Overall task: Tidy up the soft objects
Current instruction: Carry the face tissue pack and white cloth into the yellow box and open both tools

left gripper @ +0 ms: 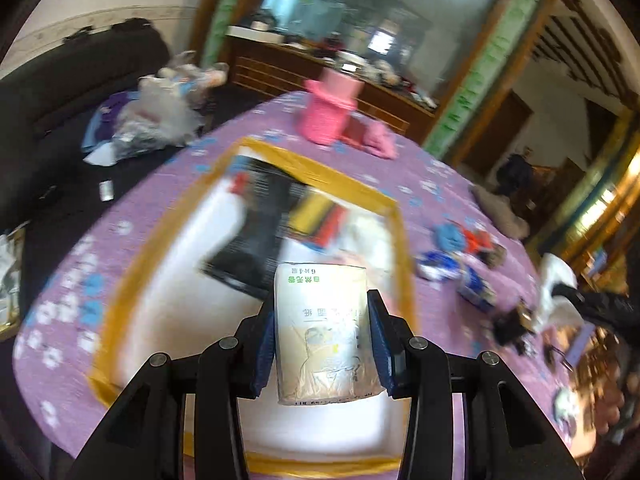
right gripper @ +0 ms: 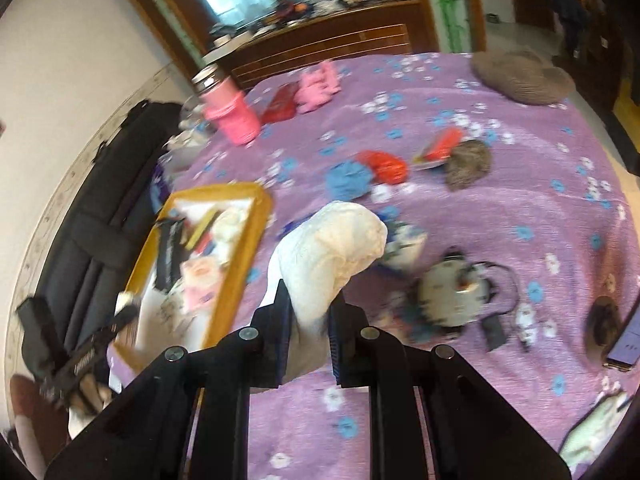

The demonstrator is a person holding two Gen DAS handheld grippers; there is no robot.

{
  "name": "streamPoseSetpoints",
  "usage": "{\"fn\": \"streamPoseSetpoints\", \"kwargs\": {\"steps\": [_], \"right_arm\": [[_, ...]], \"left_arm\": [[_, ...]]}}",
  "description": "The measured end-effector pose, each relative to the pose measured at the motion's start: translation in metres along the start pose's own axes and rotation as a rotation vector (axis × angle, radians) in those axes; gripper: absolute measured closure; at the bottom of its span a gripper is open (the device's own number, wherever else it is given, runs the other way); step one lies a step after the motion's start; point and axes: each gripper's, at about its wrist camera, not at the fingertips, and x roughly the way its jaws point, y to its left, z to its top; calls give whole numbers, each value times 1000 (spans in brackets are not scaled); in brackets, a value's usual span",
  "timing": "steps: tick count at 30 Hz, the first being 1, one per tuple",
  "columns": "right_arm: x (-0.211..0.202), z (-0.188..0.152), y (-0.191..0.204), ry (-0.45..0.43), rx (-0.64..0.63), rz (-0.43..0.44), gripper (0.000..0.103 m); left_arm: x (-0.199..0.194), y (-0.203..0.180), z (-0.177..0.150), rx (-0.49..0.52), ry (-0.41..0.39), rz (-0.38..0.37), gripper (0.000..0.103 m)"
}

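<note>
The bed (right gripper: 500, 216), under its purple flowered cover, carries everything, and the job looks partway done. Ahead of the left jaws sits the box (left gripper: 316, 178), white inside with yellow-taped edges, and it already holds several things: a dark flat piece, something yellow and red, something white. Blur hides what they are. Off to the right of those jaws, and beyond the right jaws in the other view, plenty is still loose on the cover: a brown cushion (right gripper: 524, 78) far back, a pink cup (right gripper: 230, 114), a pink cloth (right gripper: 318, 86), a blue cloth (right gripper: 347, 178), a red bag (right gripper: 386, 166) and a brown tuft (right gripper: 468, 168). So I judge most of the sorting remains.

The left gripper (left gripper: 322, 330) is clamped on a tissue pack (left gripper: 324, 332), pads pressing its two long sides. The pack's long axis runs straight out along the jaws, its far end pointing over the box's near part, its print upside down to the camera. It hangs above the box, not in it.

The right gripper (right gripper: 310, 326) is clamped tight on a white cloth (right gripper: 336, 252), pinched at its lower end. The cloth stands up out of the jaws and bulges forward and to the right, its length roughly along them. The box lies to the left of these jaws, well apart.
</note>
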Motion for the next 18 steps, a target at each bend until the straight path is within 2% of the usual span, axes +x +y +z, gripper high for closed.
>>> {"fn": "streamPoseSetpoints", "kwargs": {"steps": [8,11,18], "right_arm": [[38,-7,59,75,-72,89,89],[57,-9,83,109,-96,138,89],[108,-23,142,205,-165,257,89]], "left_arm": [[16,29,26,-36,25,81,63],[33,32,36,-29,50,109,62],[79,38,78,2,101,123,62]]}}
